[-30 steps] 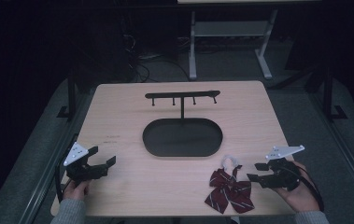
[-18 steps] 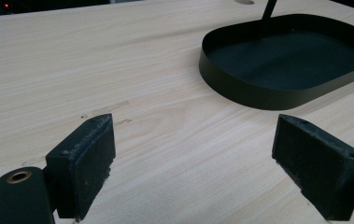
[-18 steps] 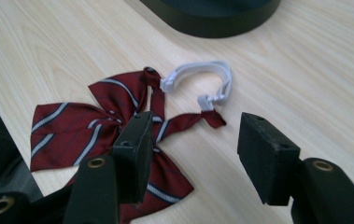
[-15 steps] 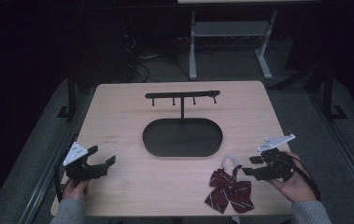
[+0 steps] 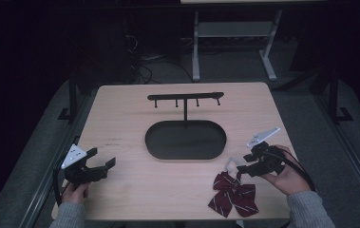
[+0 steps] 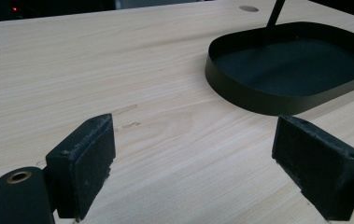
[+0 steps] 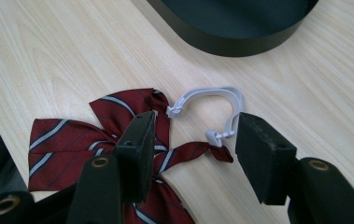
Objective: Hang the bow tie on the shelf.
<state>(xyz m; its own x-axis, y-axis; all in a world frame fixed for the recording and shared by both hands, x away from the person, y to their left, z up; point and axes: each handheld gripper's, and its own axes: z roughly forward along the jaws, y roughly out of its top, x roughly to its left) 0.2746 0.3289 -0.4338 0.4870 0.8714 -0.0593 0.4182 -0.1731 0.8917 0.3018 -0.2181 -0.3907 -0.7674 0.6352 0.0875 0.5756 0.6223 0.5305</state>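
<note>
- Two grippers are at the near edge of the wooden table (image 5: 120, 109), one in each of the person's hands. The left gripper (image 5: 102, 165) sits at the near left with its jaws spread wide and nothing between them; its own view shows only bare wood in the gap.
- In the middle of the table stands a black stand: an oval tray (image 5: 185, 139) with a low wall, and a thin post (image 5: 185, 110) rising from its far side to a crossbar with small pegs (image 5: 185, 98). The tray looks empty, with a dark, bare floor, and nothing hangs on the pegs.
- To the right of the tray, near the front edge, lies a dark red striped bow tie (image 7: 95, 140) with a pale plastic loop (image 7: 212, 100) at its far end. I'd judge the fabric light, soft and floppy, so it will sag and slide if pinched by a wing. The plastic loop looks thin and stiff, the better place to take hold, though it is smooth and might slip or bend under a hard squeeze.
- The right gripper (image 7: 193, 140) hovers just over that loop, jaws parted and gripping nothing. One jaw is above the bow's knot; the other is beside the loop's clasp end, close enough that I cannot tell if it touches.
</note>
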